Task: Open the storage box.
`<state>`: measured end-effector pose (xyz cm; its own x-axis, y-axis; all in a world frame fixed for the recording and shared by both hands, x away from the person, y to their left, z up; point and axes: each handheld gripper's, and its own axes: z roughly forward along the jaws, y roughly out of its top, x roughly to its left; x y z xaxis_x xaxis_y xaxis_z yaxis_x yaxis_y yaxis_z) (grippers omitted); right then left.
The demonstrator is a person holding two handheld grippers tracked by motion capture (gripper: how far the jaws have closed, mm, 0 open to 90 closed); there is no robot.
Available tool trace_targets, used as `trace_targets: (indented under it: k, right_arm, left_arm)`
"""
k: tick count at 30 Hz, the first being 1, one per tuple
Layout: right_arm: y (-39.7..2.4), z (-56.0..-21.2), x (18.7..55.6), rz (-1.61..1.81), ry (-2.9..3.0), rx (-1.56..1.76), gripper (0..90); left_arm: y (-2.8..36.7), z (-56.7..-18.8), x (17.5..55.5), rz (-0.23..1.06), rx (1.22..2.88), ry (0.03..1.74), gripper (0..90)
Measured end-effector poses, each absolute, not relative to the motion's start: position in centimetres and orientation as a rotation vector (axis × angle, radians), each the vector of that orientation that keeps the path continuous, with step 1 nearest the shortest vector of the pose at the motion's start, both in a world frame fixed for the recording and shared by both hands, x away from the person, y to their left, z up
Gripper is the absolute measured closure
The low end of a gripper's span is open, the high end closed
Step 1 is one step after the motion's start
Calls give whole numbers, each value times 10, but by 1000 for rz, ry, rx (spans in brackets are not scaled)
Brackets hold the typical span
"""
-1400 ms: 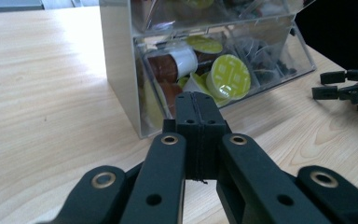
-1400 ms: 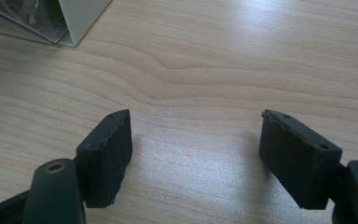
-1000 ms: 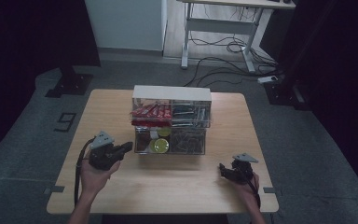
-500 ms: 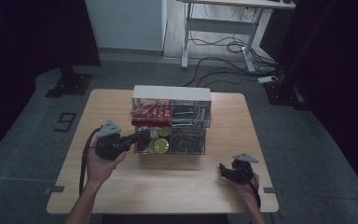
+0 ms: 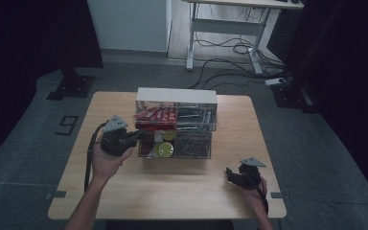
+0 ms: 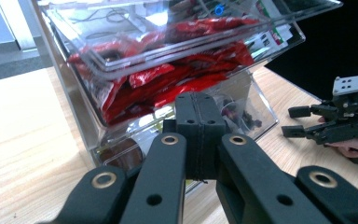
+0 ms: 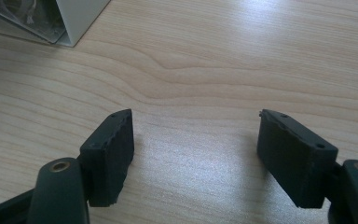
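Note:
A clear plastic drawer organizer (image 5: 176,95) stands in the middle of the wooden table (image 5: 172,191). Its upper left drawer holds red packets (image 5: 155,115) (image 6: 168,79). The lower left drawer holds round tins, one with a yellow-green lid (image 5: 165,149). My left gripper (image 5: 136,135) (image 6: 200,116) is shut with nothing between its jaws, its tips close to the organizer's left front, just under the red packets' drawer; whether they touch it I cannot tell. My right gripper (image 5: 230,175) (image 7: 196,154) stands open low over bare wood at the front right, also seen across the table (image 6: 303,122).
The organizer's right drawers (image 5: 194,143) hold dark small items. A corner of the organizer (image 7: 70,23) lies at the upper left of the right gripper view. Beyond the table are a white desk frame (image 5: 225,28), cables on the floor and a dark stand (image 5: 72,81).
My left gripper has risen and moved right, from the table's left part up to the organizer's left front. The right gripper has stayed where it was.

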<state>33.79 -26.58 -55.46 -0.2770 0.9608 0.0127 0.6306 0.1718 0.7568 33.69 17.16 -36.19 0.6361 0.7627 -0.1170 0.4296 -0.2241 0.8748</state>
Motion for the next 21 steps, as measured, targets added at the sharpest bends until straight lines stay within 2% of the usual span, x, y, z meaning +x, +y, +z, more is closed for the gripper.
trace_targets:
  k: [21]
  right_arm:
    - [-266,-554,338,918,1980,1498,274]
  left_arm:
    - [163,-353,352,383,1859,948,900]
